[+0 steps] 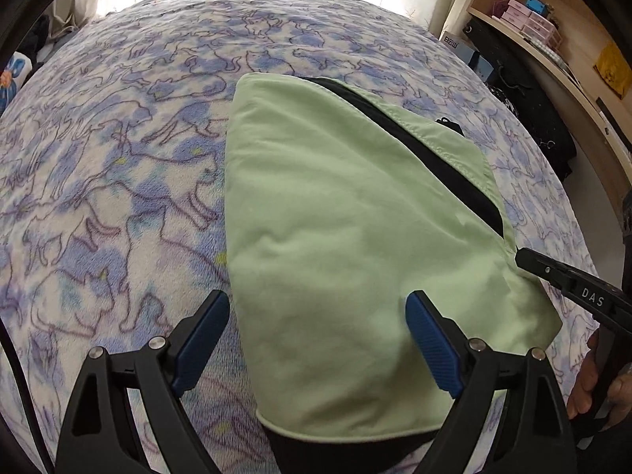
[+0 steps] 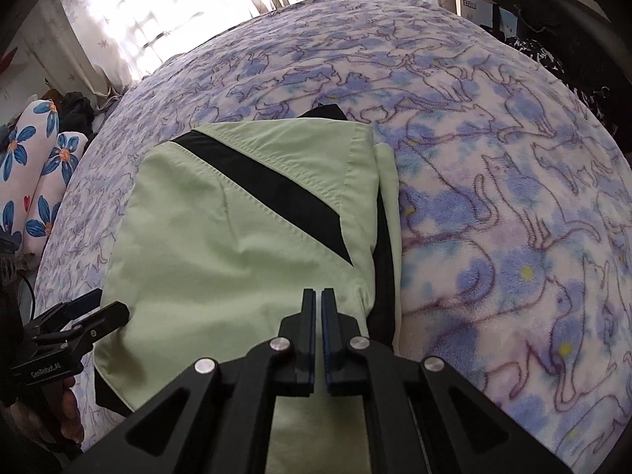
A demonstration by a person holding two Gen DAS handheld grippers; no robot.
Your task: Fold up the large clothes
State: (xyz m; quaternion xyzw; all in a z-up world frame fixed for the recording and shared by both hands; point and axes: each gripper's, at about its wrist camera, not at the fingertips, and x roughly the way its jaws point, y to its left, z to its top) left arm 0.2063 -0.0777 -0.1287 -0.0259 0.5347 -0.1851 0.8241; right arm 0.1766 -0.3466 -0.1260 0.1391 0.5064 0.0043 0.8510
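A light green garment with black panels (image 1: 347, 245) lies folded flat on the bed; it also shows in the right wrist view (image 2: 237, 245). My left gripper (image 1: 318, 316) is open, hovering over the garment's near left edge, its blue pads (image 1: 432, 347) wide apart. My right gripper (image 2: 319, 296) is shut with nothing visibly between the pads, above the garment's near right part. In the left wrist view the right gripper's tip (image 1: 529, 258) touches the garment's right edge. The left gripper (image 2: 93, 308) shows at the garment's left side in the right wrist view.
The bed has a blue and white cat-print fleece blanket (image 1: 118, 158). Wooden shelves with boxes (image 1: 533, 23) and black bags (image 1: 525, 91) stand at the right. Flower-print pillows (image 2: 35, 166) lie at the left. A curtained window (image 2: 158, 12) is behind the bed.
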